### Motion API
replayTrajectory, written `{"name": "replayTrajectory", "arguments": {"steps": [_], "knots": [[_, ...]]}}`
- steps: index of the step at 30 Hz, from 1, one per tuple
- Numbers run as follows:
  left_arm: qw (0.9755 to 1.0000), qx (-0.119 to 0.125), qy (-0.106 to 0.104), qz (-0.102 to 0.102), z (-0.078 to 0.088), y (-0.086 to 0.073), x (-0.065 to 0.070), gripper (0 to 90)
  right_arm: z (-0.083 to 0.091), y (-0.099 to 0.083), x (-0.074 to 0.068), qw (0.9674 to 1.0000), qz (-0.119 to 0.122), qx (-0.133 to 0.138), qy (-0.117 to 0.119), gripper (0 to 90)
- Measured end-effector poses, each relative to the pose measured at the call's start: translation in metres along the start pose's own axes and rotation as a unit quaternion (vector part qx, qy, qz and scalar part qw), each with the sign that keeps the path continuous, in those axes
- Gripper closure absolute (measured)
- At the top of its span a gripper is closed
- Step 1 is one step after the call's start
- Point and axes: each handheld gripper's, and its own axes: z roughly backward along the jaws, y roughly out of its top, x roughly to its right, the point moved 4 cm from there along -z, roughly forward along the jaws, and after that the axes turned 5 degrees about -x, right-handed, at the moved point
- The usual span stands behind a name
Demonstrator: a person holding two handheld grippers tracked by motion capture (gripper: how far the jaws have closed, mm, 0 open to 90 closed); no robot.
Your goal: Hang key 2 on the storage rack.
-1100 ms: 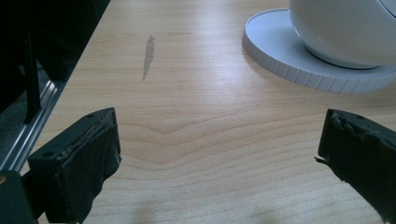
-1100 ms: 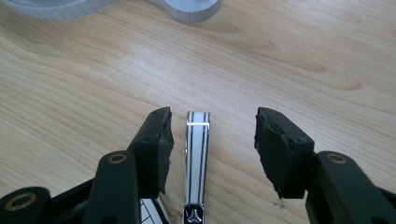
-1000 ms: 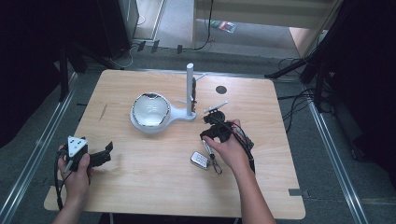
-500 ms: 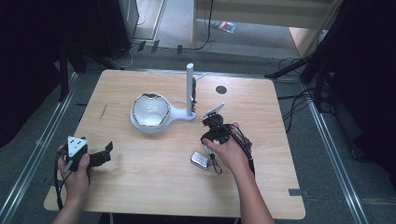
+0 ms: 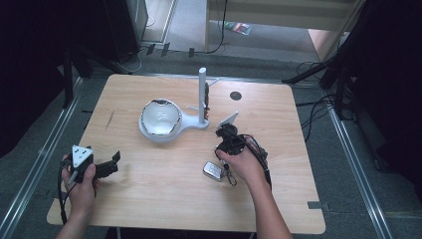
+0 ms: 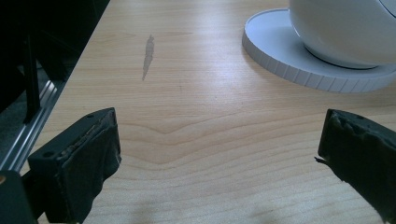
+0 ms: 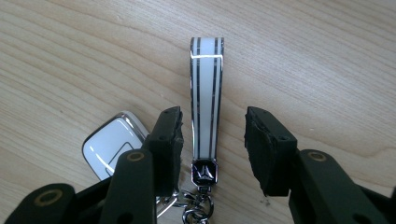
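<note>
A white car key fob [image 7: 109, 144] lies on the wooden table [image 7: 327, 56], joined by a metal ring to a white strap with black stripes [image 7: 206, 84]. My right gripper [image 7: 212, 119] points down over it. The strap runs between the two jaws without touching either pad. The jaws have just been closing and are still open. In the high view the fob [image 5: 213, 171] lies at the right hand, below the right gripper [image 5: 225, 149]. My left gripper [image 5: 110, 164] rests at the table's near left, jaws wide open over bare wood [image 6: 219, 135].
A white bowl-shaped lamp head [image 5: 160, 118] on a round base [image 6: 299, 65] stands mid-table, joined to an upright white post [image 5: 202, 94]. A dark round spot [image 5: 236, 95] marks the far table. Dark floor and cables surround the table.
The right hand has edged slightly toward the near side over the key strap. The left hand has stayed where it was.
</note>
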Motion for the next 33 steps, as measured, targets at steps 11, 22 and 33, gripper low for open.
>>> {"name": "replayTrajectory", "arguments": {"steps": [11, 22, 33], "knots": [[1.0000, 0.000, 0.000, 0.000, 0.000, 0.000, 0.000, 0.0, -0.006, -0.001, -0.002, 0.9997, 0.001, -0.022, 0.007, 61.3], [1.0000, 0.000, 0.000, 0.000, 0.000, 0.000, 0.000, 0.0, -0.012, -0.002, -0.002, 0.9992, 0.002, -0.041, 0.000, 65.9], [1.0000, 0.000, 0.001, 0.000, 0.000, 0.000, 0.000, 0.0, -0.015, -0.002, -0.004, 0.9989, 0.000, -0.047, -0.001, 68.5]]}}
